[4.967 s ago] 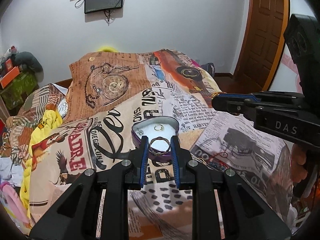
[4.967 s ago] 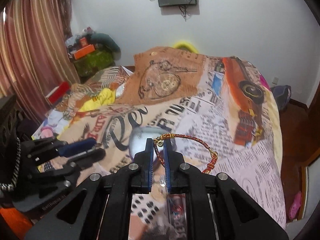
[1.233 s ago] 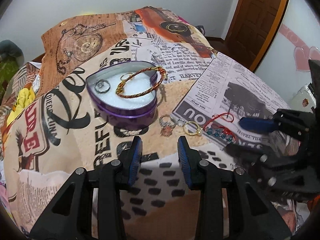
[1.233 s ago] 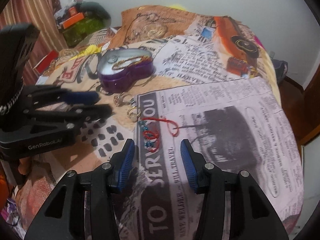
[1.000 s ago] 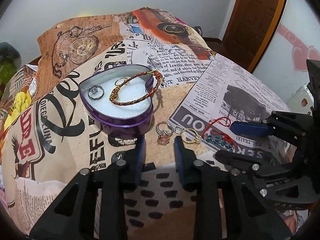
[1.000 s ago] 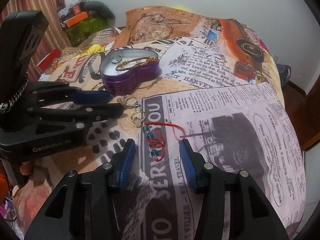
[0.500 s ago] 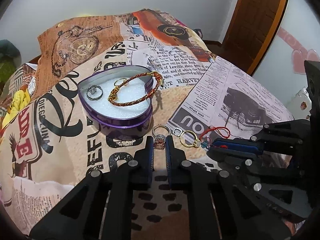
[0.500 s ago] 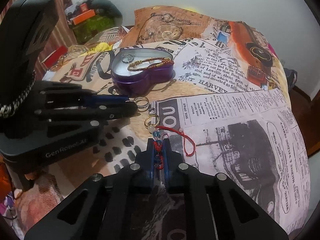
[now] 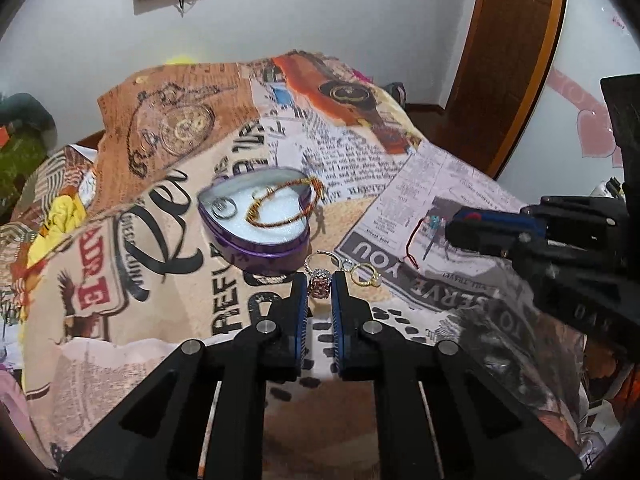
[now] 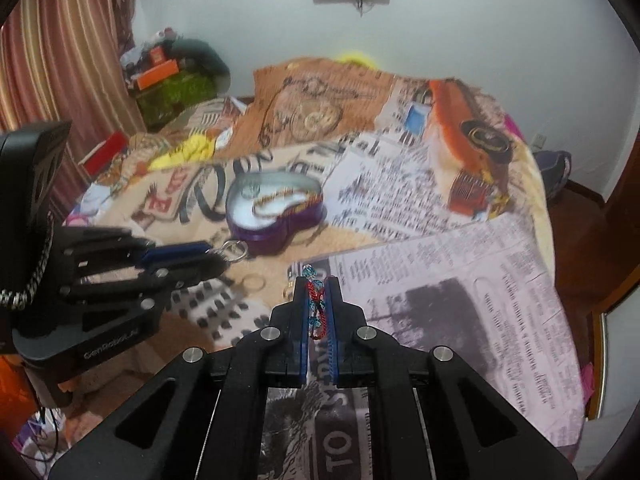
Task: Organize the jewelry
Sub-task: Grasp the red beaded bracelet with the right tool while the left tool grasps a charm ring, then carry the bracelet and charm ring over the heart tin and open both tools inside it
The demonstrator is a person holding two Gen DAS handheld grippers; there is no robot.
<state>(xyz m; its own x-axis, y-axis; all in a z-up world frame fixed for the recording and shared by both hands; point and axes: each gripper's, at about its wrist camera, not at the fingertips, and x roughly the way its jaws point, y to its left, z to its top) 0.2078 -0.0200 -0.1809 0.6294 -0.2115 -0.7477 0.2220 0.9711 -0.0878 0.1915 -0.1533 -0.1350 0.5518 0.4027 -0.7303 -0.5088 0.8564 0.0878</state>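
A purple heart-shaped tin with a white lining sits on the printed bedspread and holds a red-gold braided bracelet and a silver ring. My left gripper is shut on a silver ring with a pink stone, lifted just in front of the tin; the ring also shows in the right wrist view. My right gripper is shut on a red cord bracelet with blue beads, held above the newspaper-print area right of the tin. A gold ring lies on the bed.
Another small ring lies on the bedspread near the left gripper. Clutter and a green bag sit at the far left by a striped curtain. A wooden door stands at the right.
Both grippers closed: the left on the pink-stone ring, the right on the red beaded cord. Both have lifted their items off the bedspread in the last half second.
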